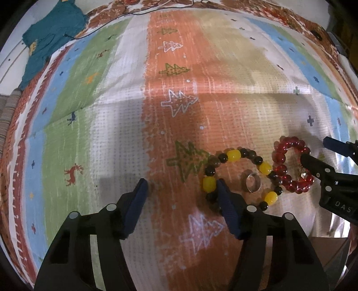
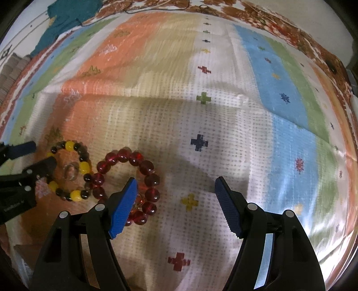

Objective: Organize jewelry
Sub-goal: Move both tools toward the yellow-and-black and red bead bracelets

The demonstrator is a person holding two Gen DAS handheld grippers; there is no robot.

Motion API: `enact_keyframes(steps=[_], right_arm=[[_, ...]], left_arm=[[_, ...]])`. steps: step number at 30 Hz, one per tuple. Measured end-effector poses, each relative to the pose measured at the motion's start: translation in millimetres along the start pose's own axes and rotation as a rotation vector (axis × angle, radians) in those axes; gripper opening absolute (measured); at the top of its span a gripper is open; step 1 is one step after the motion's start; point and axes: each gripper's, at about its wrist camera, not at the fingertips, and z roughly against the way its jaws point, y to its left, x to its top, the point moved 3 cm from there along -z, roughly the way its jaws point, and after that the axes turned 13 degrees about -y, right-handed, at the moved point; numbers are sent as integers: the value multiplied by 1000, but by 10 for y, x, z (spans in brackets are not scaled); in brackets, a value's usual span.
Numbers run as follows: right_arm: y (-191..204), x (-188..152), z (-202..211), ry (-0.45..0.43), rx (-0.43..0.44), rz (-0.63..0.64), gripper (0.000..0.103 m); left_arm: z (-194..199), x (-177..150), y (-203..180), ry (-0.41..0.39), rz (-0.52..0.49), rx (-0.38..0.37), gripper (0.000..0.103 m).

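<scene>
A bracelet of yellow and dark beads lies on the striped cloth, with a silver ring inside its loop. Touching it on the right is a red bead bracelet with a small gold charm. My left gripper is open, its right fingertip down inside the yellow loop; only that loop's left beads are between the jaws. My right gripper is open too. Its left finger hides part of the red loop, whose right-hand beads sit just inside the jaws.
The patterned cloth with coloured stripes, trees and crosses covers the whole surface. A teal garment lies at the far left corner, with a thin black cable beside it. Striped fabric shows at the left edge.
</scene>
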Motion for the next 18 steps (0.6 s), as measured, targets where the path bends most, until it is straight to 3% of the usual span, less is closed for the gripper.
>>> enact_keyframes(steps=[1,5,11,13,18], right_arm=[[0,-2,-1,-3,-7,10,61],[-15,-11,-5,-1,-25,20,52],[-91,-35,34,-9,-24,6,19],[-129,-35,50,-9,-21,-5,14],[-149,-52,112,-16,-25,-6,14]], left_arm=[[-4,-1,-8,-4,-7,4,55],[-4,-8,-29,-2,-3,5,37],[18,-37,-80,4,-11,-20,11],[36,-46,-72,3,-4,-20,11],[118,-42,-35,1,20,-23,11]])
